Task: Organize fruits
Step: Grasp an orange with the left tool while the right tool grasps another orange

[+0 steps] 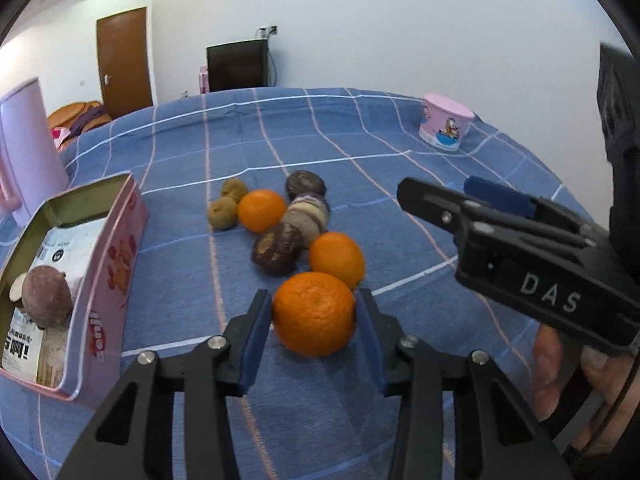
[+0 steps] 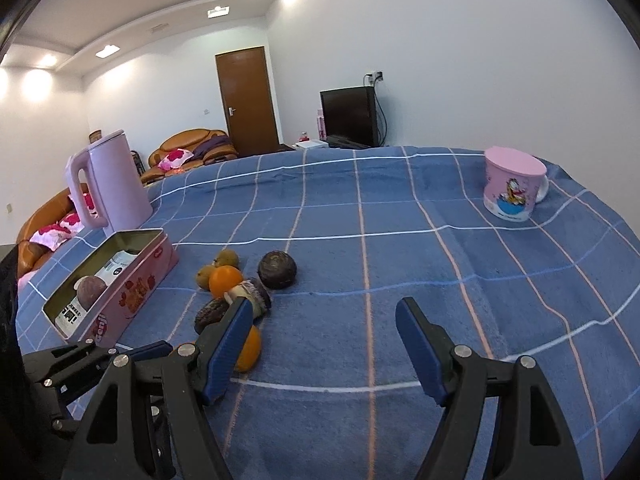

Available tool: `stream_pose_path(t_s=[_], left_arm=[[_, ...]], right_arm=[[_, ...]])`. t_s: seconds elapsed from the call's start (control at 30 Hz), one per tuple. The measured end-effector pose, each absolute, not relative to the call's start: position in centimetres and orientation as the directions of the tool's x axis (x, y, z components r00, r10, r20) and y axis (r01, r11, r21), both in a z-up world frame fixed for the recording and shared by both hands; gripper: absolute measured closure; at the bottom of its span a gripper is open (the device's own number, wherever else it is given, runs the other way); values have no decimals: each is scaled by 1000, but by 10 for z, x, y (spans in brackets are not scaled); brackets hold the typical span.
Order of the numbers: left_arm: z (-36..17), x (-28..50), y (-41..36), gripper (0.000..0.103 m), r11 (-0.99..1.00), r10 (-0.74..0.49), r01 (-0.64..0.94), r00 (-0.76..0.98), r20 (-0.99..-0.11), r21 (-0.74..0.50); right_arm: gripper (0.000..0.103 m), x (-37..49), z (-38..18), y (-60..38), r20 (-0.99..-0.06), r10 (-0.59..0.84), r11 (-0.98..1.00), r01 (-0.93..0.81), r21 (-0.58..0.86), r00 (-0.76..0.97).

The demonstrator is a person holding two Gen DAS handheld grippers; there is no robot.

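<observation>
- Between left gripper (image 1: 314, 308) fingers, L wrist view: orange (image 1: 314, 314) clamped by both blue pads, resting on blue checked desk (image 1: 400, 152); other fruit just behind, pink tin (image 1: 116, 264) at left.
- R wrist view: right gripper (image 2: 326, 344) fingers apart, nothing between; fruit pile (image 2: 240, 284) to its left, pink mug (image 2: 512, 186) far right.
</observation>
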State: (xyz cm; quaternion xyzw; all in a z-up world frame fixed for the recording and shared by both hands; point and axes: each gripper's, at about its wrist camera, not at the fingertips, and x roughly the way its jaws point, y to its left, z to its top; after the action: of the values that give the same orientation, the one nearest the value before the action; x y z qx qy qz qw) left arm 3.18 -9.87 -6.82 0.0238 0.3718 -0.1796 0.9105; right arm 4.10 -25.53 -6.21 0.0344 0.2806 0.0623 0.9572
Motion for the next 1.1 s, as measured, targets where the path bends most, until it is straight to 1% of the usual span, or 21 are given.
stream_pose_path(t_s=[0.13, 0.23, 0.3, 0.4, 0.47, 0.53, 0.6, 0.7, 0.73, 0.83, 0.87, 1.1], left_arm=[[-62, 36, -80, 58, 954, -270, 285, 699, -662, -88], [-59, 40, -69, 58, 974, -194, 223, 741, -643, -37], [-58, 45, -64, 59, 979, -172, 200, 746, -643, -30], [-59, 54, -58, 59, 984, -152, 178, 750, -644, -25], [-61, 58, -58, 59, 984, -147, 174, 750, -644, -22], [-64, 64, -58, 59, 985, -143, 168, 743, -654, -24], [-65, 67, -58, 59, 985, -155, 169, 734, -662, -44], [-66, 67, -56, 59, 985, -157, 167, 732, -663, -49], [-66, 67, -56, 59, 985, -157, 166, 731, -664, -50], [-65, 66, -54, 59, 985, -158, 163, 732, -663, -55], [-65, 66, -54, 59, 985, -157, 161, 734, -661, -56], [-62, 59, -55, 59, 988, -141, 152, 763, -631, -37]], right_arm=[[28, 48, -65, -247, -549, 167, 986, -128, 109, 819], [28, 52, -67, -236, -563, 188, 982, -165, 92, 805], [28, 56, -70, -227, -581, 205, 977, -197, 78, 788], [32, 64, -76, -218, -620, 233, 968, -237, 77, 749], [41, 69, -80, -214, -647, 240, 965, -252, 76, 724], [43, 73, -84, -212, -670, 245, 962, -262, 77, 701], [49, 76, -88, -210, -690, 248, 960, -269, 79, 680], [51, 82, -94, -205, -726, 257, 954, -286, 86, 638], [57, 84, -96, -205, -734, 264, 952, -292, 92, 626], [66, 82, -96, -204, -730, 280, 946, -307, 100, 624], [68, 82, -97, -203, -730, 282, 946, -309, 101, 623], [68, 77, -92, -207, -707, 291, 945, -308, 109, 644]])
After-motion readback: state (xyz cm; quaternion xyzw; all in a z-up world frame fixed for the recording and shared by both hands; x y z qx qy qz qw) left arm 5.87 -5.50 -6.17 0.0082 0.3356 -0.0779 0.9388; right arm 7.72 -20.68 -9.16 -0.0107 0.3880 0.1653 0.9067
